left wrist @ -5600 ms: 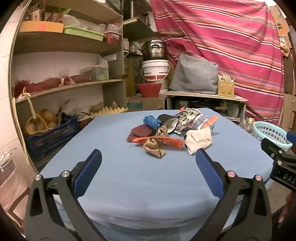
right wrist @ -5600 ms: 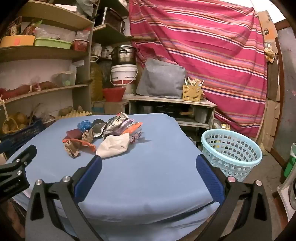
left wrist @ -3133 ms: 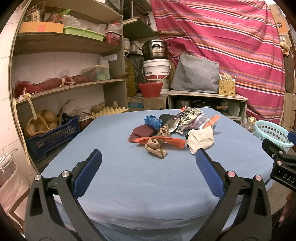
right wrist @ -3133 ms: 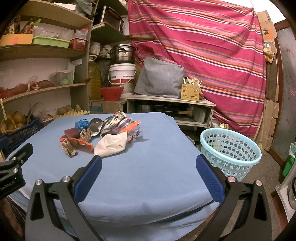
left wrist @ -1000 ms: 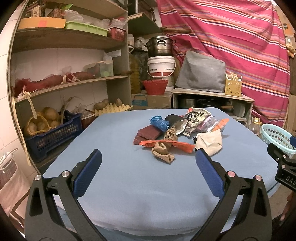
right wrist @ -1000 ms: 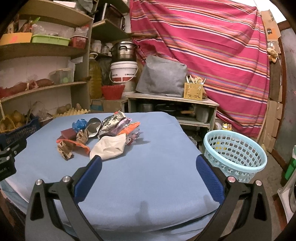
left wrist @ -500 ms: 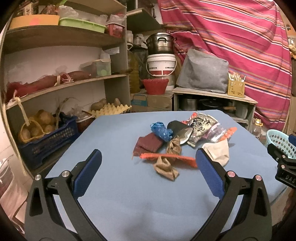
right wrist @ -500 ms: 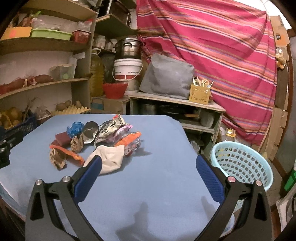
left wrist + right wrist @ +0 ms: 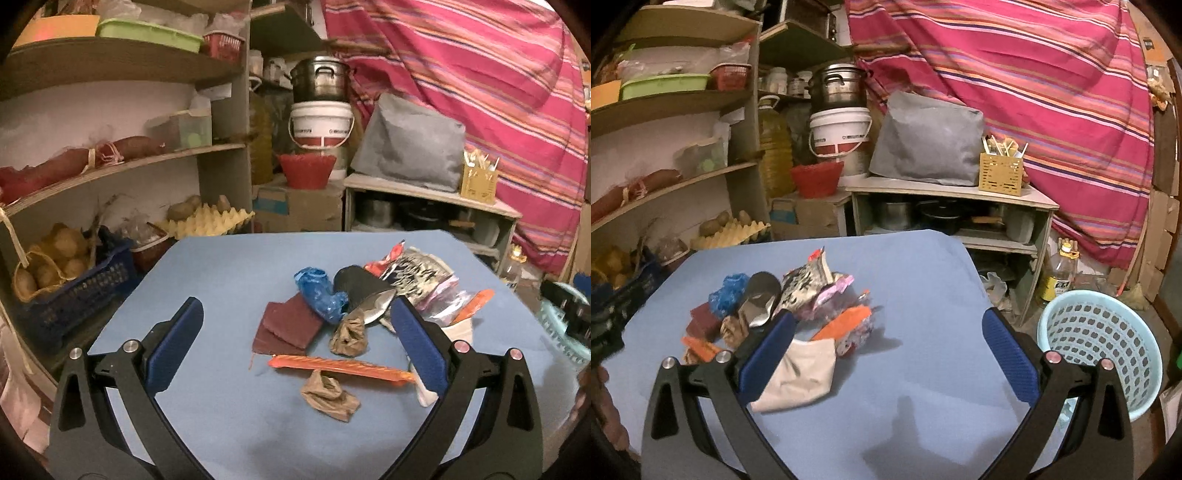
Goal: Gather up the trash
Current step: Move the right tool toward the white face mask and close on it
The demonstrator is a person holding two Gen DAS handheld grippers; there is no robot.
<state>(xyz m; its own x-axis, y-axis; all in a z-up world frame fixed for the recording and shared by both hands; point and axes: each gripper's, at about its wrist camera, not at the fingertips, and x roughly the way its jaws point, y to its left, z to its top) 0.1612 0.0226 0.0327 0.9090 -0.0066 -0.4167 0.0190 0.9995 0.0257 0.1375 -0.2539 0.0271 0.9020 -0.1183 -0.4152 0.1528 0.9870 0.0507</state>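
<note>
A pile of trash lies on the blue table (image 9: 221, 266): a maroon flat piece (image 9: 290, 326), a blue crumpled bag (image 9: 319, 295), a long orange wrapper (image 9: 340, 367), brown crumpled scraps (image 9: 328, 395), a black-and-silver pouch (image 9: 364, 291) and printed wrappers (image 9: 421, 275). My left gripper (image 9: 295, 343) is open and empty, hovering over the near side of the pile. My right gripper (image 9: 886, 350) is open and empty above the table (image 9: 923, 280), its left finger over a beige pouch (image 9: 801, 373). A light blue basket (image 9: 1100, 347) stands on the floor at the right.
Shelves (image 9: 122, 166) with potatoes, egg trays and boxes stand left of the table. A low wooden cabinet (image 9: 953, 206) with pots, a grey bag and a bucket stands behind it. A bottle (image 9: 1058, 273) stands on the floor near the basket. A striped cloth hangs behind.
Both grippers have moved forward and higher over the table, so the trash pile is now close under the fingers. Both stay open and empty.
</note>
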